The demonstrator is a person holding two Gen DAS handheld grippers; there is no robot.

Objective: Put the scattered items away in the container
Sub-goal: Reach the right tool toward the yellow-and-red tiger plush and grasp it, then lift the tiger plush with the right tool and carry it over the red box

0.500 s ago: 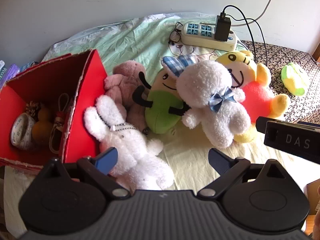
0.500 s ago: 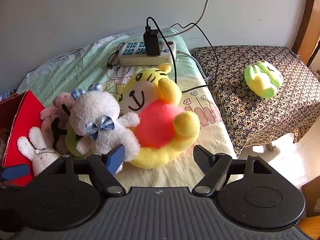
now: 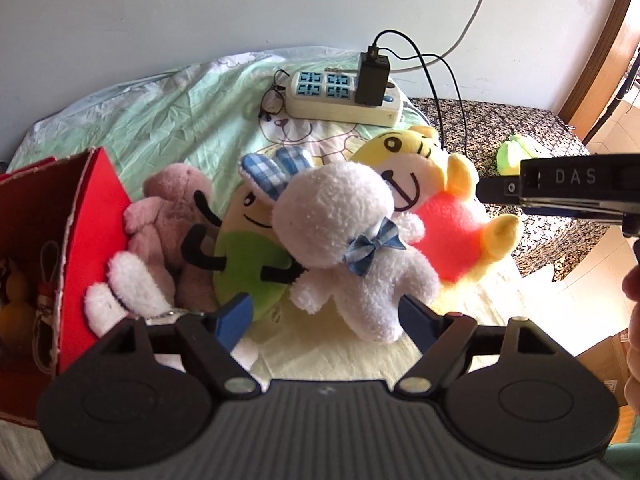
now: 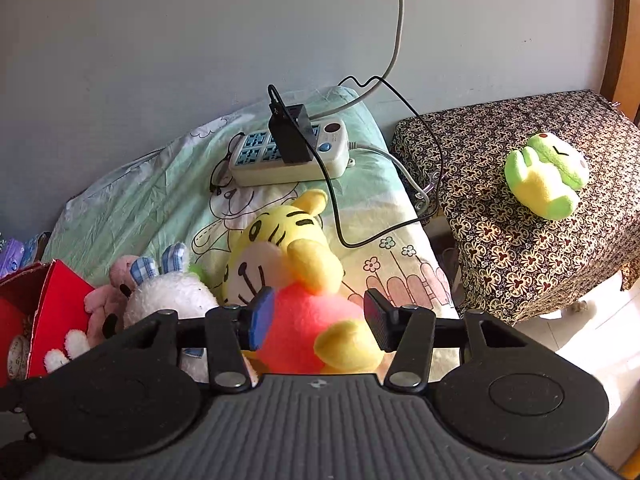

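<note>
While the right tool (image 4: pixel 316 322) sits with its jaws on either side of the yellow tiger plush (image 4: pixel 304 280), pads against its pink belly, I can't tell if it's really squeezing. The left tool (image 3: pixel 326 318) is open, nothing gripped, with the white bunny plush (image 3: pixel 352 248) just ahead of its tips. Left of that are the green bean plush (image 3: pixel 248 264), pink plush (image 3: pixel 168 208) and another white plush (image 3: pixel 128 292) leaning on the red box (image 3: pixel 96 216). Farther out, a power strip (image 3: pixel 344 98) lies on the bed (image 3: pixel 180 120).
</note>
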